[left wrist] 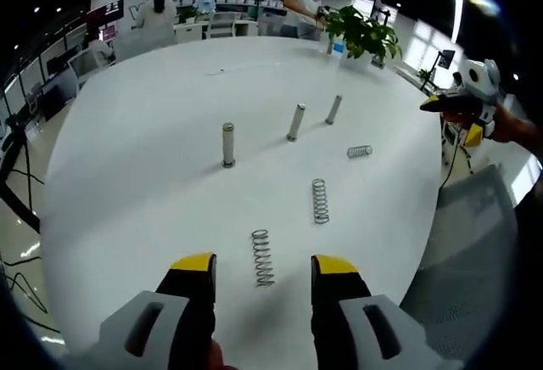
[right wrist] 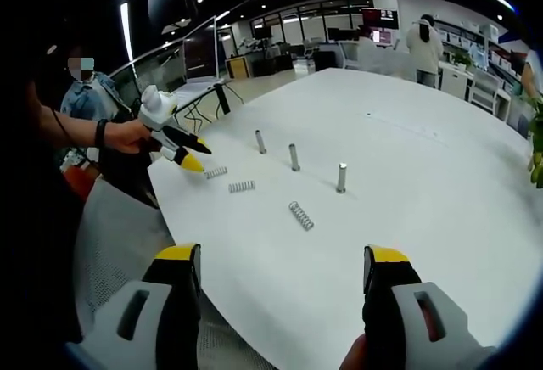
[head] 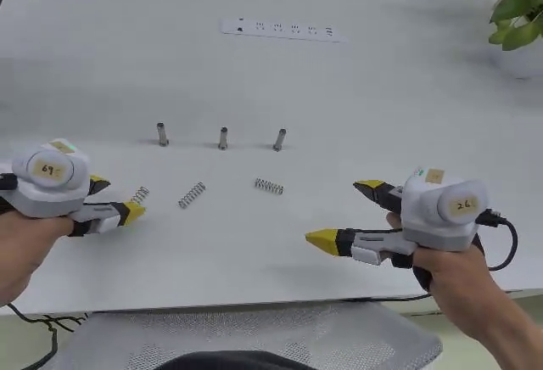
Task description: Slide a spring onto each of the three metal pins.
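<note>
Head cam overhead; all share pins (head: 222, 138)

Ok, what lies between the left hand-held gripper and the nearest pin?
One spring, on the table at the open tips of the left hand-held gripper; past it, bare table up to the pin. The left gripper view shows it.

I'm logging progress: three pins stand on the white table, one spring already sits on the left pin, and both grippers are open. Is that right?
Not quite. The left pin is bare: in the head view the left spring, middle spring and right spring all lie loose on the table. The rest holds.
</note>
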`<state>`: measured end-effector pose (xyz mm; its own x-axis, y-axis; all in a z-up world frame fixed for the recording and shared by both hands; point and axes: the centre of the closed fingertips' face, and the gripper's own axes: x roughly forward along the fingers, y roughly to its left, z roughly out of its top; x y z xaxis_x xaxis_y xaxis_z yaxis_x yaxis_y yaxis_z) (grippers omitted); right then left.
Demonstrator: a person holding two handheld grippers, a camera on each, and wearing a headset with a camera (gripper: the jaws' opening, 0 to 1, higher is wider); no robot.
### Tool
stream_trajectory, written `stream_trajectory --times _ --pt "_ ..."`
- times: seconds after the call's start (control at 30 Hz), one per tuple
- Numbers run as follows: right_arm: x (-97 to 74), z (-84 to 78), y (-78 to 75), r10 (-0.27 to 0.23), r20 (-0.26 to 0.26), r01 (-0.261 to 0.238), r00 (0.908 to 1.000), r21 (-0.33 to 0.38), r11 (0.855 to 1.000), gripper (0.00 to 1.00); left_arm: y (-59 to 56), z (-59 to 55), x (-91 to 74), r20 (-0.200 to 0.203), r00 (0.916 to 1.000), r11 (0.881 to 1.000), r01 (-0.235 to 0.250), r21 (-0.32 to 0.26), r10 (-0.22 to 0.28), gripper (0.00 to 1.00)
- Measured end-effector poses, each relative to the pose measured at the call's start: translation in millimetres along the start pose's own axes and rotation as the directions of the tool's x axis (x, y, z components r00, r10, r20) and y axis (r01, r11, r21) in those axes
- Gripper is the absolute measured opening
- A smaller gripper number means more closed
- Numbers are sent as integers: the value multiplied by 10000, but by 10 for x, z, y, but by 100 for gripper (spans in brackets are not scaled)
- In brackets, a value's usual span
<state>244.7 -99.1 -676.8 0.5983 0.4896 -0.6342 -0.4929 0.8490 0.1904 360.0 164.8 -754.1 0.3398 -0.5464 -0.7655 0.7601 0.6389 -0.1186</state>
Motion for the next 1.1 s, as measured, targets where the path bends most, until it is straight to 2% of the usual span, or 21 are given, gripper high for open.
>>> stream_trajectory --times 0.37,0.63,0.7,0.73,0.8,1.1 --pt "17 -7 24 45 -30 -45 10000 -25 10000 78 22 -151 157 -309 9995 10000 -44 14 44 29" --pt "10 -3 17 15 -21 -15 10000 -21 10000 78 1 -222 194 -524 9984 9987 -176 480 201 16" --pt "11 -6 20 23 -34 -23 10000 -22 10000 78 1 -259 200 -684 9969 9957 -333 870 393 10" --pt "14 -9 18 26 -42 -26 10000 -30 10000 78 4 -232 204 -520 9977 9948 -386 940 437 7" --pt "10 0 28 27 -36 -27 10000 -26 10000 78 -14 -238 206 -511 9981 9957 -289 884 335 3" --pt "7 24 17 39 11 -39 10000 -54 10000 78 -5 -235 209 -578 9978 9954 -259 922 314 3"
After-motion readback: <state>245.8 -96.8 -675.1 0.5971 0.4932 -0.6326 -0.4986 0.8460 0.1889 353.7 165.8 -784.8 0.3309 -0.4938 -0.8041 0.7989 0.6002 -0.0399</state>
